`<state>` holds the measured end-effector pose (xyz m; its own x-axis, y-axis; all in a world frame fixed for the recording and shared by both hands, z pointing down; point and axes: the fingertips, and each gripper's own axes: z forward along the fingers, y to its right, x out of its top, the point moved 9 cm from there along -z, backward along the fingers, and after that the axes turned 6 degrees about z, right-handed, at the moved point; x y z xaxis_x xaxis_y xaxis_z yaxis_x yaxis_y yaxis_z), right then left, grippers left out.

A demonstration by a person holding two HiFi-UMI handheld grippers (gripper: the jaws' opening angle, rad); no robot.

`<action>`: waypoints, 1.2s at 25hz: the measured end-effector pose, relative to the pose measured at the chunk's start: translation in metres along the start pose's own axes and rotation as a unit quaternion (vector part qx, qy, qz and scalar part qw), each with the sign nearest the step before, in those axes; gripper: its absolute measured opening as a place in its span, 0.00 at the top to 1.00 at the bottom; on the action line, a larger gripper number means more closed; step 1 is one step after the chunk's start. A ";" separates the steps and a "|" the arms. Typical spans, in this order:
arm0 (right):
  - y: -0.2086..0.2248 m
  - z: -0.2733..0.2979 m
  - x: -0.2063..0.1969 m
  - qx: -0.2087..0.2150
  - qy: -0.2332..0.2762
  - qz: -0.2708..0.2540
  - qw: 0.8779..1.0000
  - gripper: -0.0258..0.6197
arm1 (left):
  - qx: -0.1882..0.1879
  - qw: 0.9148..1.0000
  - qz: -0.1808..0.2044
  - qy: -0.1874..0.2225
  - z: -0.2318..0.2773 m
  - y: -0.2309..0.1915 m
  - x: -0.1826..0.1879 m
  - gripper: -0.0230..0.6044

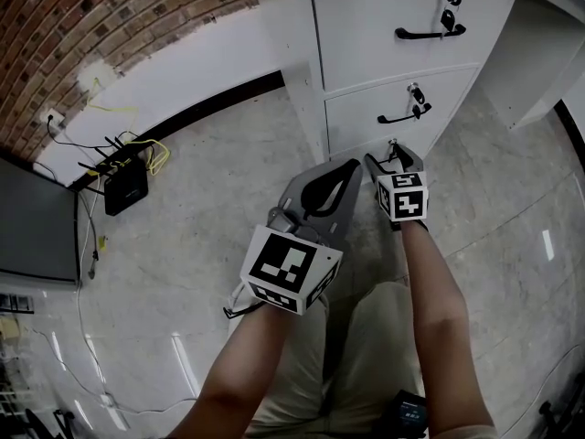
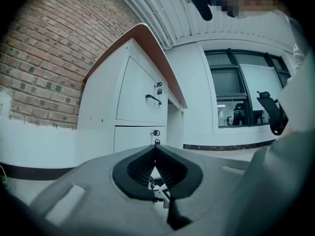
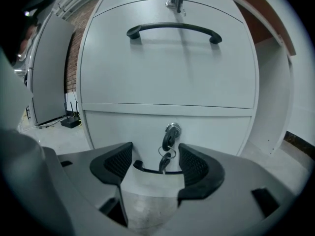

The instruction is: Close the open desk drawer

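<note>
Left tongs: together, nothing between them.
Right tongs: apart, close before the bottom drawer; its handle and hanging keys show between them.
Bottom drawer: lowest in the bench pedestal; inside hidden.

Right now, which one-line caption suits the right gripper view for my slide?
Open right gripper faces the lowest white drawer front, whose curved black handle and hanging silver keys show between the jaws.

You're in an office: a white desk pedestal with locking drawers, keys in the locks, a cabled router on the polished floor below a brick wall, and a swivel chair beside big windows.
</note>
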<state>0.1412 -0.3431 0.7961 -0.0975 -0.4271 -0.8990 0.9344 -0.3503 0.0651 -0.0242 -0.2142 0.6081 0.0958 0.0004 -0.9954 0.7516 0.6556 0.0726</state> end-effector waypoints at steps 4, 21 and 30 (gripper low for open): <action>0.000 0.001 0.000 -0.001 0.000 -0.001 1.000 0.49 | 0.002 1.000 -0.011 0.006 -0.001 -0.003 -0.001 0.96; -0.005 -0.025 0.010 0.000 0.015 0.003 1.000 0.49 | -0.032 0.999 -0.012 0.031 -0.013 0.010 0.008 0.96; -0.010 -0.085 0.024 0.018 0.072 -0.034 0.997 0.86 | -0.043 0.998 -0.010 0.045 -0.012 0.021 0.014 0.96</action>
<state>0.1584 -0.2785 0.7373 -0.1076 -0.2774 -0.9547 0.9143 -0.4048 0.0146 -0.0148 -0.1919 0.5946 0.0203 0.0521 -0.9984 0.6934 0.7187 0.0516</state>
